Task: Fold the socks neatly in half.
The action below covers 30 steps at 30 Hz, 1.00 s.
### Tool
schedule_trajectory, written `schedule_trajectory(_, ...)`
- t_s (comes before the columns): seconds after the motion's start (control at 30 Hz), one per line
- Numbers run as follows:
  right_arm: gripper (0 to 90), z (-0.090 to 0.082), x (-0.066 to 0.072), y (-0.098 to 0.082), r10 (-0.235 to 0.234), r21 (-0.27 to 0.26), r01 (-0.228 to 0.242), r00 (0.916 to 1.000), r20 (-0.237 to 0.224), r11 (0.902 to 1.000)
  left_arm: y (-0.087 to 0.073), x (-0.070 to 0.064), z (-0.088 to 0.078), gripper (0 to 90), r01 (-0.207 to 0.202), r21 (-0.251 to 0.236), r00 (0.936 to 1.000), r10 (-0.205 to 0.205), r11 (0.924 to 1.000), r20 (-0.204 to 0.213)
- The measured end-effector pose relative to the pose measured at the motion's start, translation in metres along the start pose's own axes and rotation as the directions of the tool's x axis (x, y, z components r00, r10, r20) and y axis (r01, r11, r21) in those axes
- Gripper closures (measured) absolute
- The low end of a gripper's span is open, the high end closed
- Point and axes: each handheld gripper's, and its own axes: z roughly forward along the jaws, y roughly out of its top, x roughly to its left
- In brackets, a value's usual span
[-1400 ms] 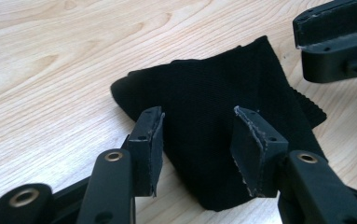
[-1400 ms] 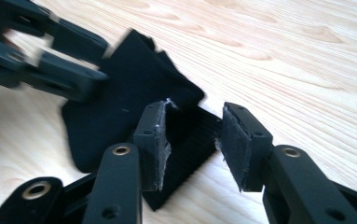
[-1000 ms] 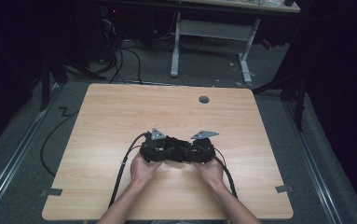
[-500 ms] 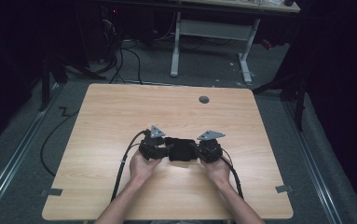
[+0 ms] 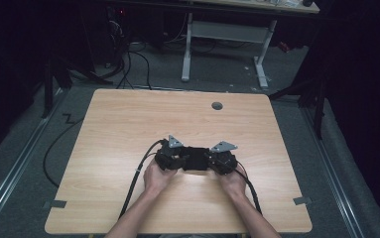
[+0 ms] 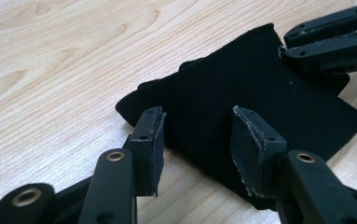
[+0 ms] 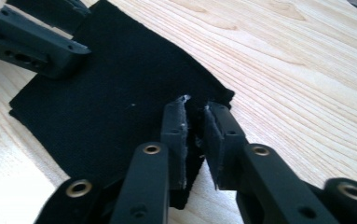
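Where fingers overlap, black cloth's edge unclear

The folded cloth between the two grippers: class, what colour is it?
Plain black, no pattern; the cloth shows best in the left gripper view.

Matt black cloth, seemingly knit; wood-grain table.

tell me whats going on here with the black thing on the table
A person at a wooden table works a small black cloth with a hand-held gripper in each hand. The cloth lies flat between the two. The left gripper stands open over one end of it, its pads apart and not pressing. The right gripper is at the opposite edge with its jaws nearly together; they have just opened a little, leaving a narrow gap, and whether they pinch the edge of the cloth cannot be told.
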Motion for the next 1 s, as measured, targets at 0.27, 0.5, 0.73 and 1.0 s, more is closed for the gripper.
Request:
schedule_trajectory(0.27, 66.0, -0.006, -0.007, -0.003, 0.05, -0.012, -0.05, 0.9984, -0.027, 0.9987, -0.004, -0.003, -0.011, 51.5, 0.014, -0.027, 0.9993, -0.013, 0.9995, 0.035)
schedule_trajectory(0.5, 60.8, -0.01, -0.009, -0.007, 0.072, 0.0, -0.073, 0.9962, -0.049, 0.9974, -0.007, -0.014, -0.014, 49.3, -0.005, -0.014, 0.9988, 0.005, 0.9999, 0.048)
schedule_trajectory(0.73, 61.1, -0.004, -0.007, -0.007, 0.08, 0.011, -0.08, 0.9948, -0.062, 0.9967, -0.008, -0.01, -0.005, 49.7, 0.014, -0.003, 0.9991, -0.013, 0.9999, 0.04)
schedule_trajectory(1.0, 62.8, 0.008, -0.007, -0.001, 0.1, 0.003, -0.1, 0.9934, -0.057, 0.995, -0.004, 0.007, 0.004, 50.3, 0.077, -0.027, 0.9969, -0.076, 0.9967, 0.021)
